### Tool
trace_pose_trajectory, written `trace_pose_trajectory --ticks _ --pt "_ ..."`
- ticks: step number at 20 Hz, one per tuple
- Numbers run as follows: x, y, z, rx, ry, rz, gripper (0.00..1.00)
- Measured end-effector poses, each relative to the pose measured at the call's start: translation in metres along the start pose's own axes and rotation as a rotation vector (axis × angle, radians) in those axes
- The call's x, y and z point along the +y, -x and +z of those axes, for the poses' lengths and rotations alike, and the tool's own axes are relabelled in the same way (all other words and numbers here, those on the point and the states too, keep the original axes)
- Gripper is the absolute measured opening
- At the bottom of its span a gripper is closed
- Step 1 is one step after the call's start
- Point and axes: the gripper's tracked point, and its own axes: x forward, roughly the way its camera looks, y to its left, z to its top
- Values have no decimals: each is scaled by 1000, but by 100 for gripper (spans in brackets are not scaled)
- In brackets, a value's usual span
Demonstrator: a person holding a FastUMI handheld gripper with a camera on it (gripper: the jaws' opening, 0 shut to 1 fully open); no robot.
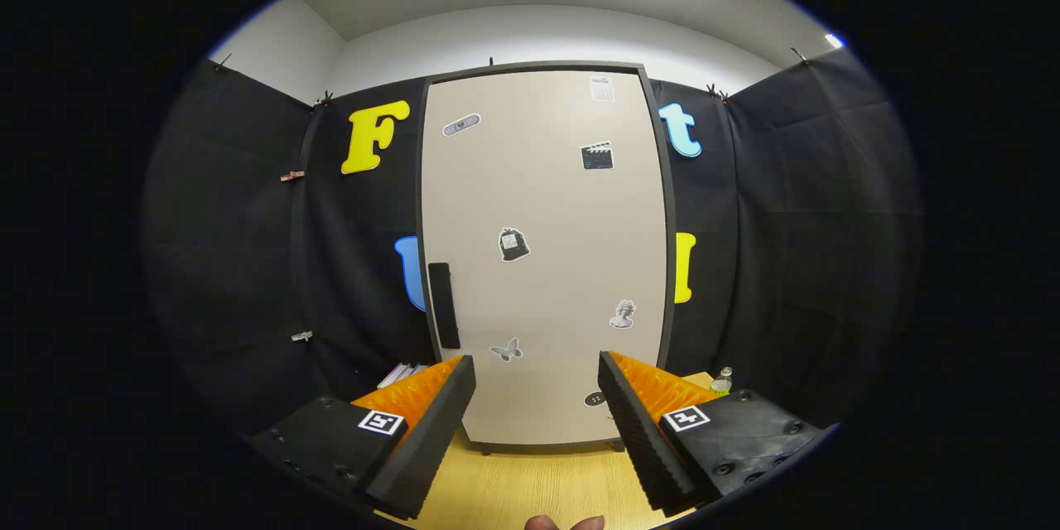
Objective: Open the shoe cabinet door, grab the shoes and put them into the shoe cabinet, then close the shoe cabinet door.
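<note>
Shoe cabinet (542, 257) dead ahead, upright on the wooden floor (530, 484), door (546, 207) flush in its frame, dark handle (443, 305) low on the door's left edge. Stickers scattered over the door face.

Gripper (537, 418) spread wide, nothing between the fingers; fingers (426, 431) aimed level at the door's lower part, well short of it, handle up and left of the left finger. Pose square-on to the door, held low near the floor. Fingertip of the holding hand (563, 522) just behind the gripper.

Shoes: can't tell where. Something pale on the floor left of the cabinet (404, 375), too hidden to identify. Small bottle (722, 382) on the floor right of the cabinet.

Stage ambiguous: closed door fits either pre-opening or post-closing with shoes already inside. No call on the next move from this alone.
</note>
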Motion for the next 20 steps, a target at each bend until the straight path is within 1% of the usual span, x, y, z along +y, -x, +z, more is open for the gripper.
trace_pose_trajectory --ticks 20 --pt "1 1 1 -5 -4 -3 97"
